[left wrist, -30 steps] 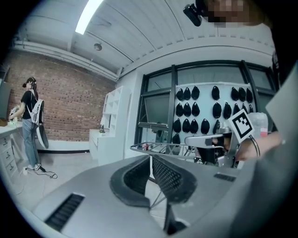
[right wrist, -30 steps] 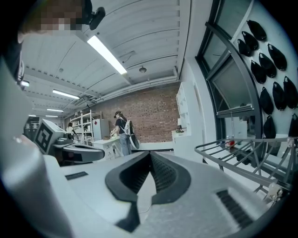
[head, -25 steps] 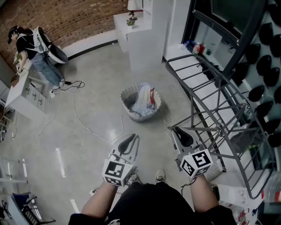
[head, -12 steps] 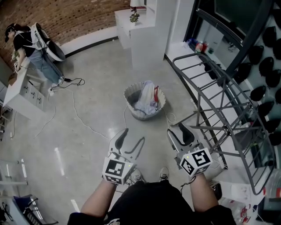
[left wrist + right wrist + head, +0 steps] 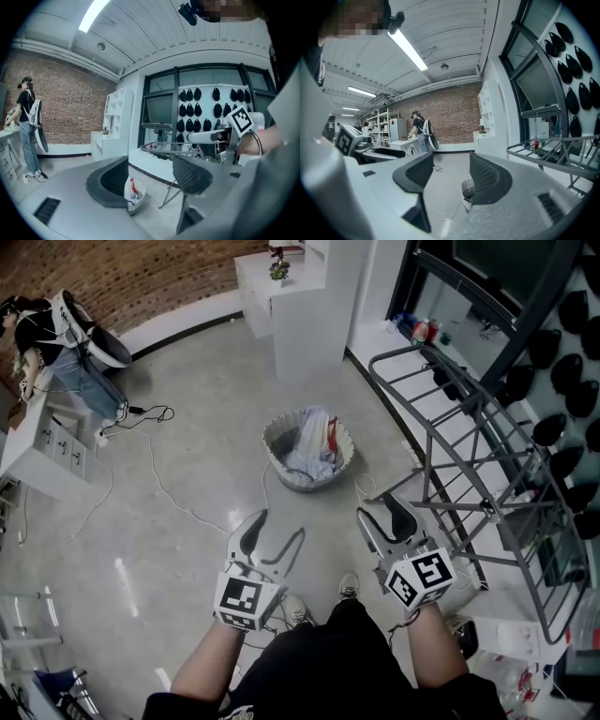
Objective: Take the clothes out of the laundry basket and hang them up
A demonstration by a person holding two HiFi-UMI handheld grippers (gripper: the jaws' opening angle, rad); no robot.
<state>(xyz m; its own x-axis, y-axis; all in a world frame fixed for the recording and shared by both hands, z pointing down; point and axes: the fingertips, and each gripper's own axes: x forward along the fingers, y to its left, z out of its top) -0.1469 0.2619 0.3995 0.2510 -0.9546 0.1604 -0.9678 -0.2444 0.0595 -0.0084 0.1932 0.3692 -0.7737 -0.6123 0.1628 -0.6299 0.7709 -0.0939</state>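
Clothes: soft, light heap in laundry basket, floor, twelve o'clock, well apart from grippers; probably limp, best pinched at a raised fold; left gripper and right gripper released, jaws just been opening, nothing between them.

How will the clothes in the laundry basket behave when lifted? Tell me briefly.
The clothes lie crumpled in folds, so probably floppy and light, sagging from a grip. They are heaped together in the laundry basket, so one piece may drag others or tug the basket.
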